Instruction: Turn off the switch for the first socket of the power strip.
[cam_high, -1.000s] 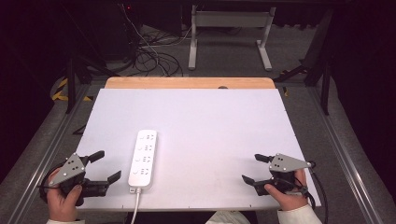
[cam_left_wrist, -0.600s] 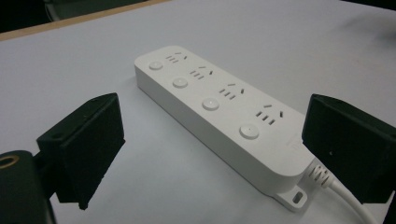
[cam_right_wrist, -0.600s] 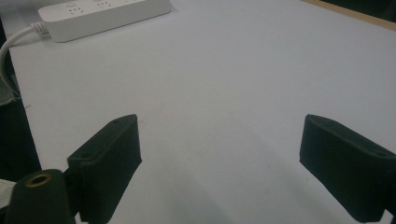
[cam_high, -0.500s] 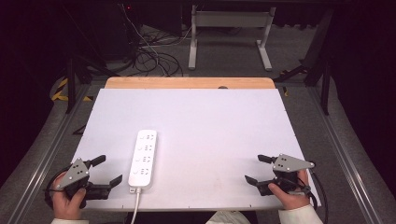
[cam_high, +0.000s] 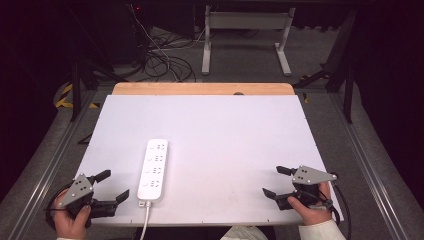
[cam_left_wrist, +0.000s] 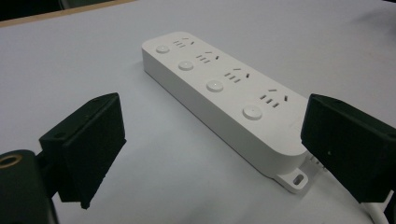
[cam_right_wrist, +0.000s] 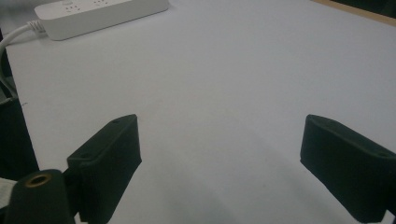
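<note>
Behind the white table (cam_high: 225, 130) with its wooden far edge (cam_high: 202, 88), a grey floor (cam_high: 250, 55) carries tangled black cables (cam_high: 160, 62) and a pale metal stand (cam_high: 245, 35), and the room beyond is dark.

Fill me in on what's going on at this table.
A person sits at the white table with a black two-jaw gripper in each hand, both open and holding nothing. The left gripper hovers at the near left corner, beside a white four-outlet power strip that lies flat with its cord running off the near edge. The right gripper hangs over bare tabletop at the near right corner. Nothing is being handled yet.
</note>
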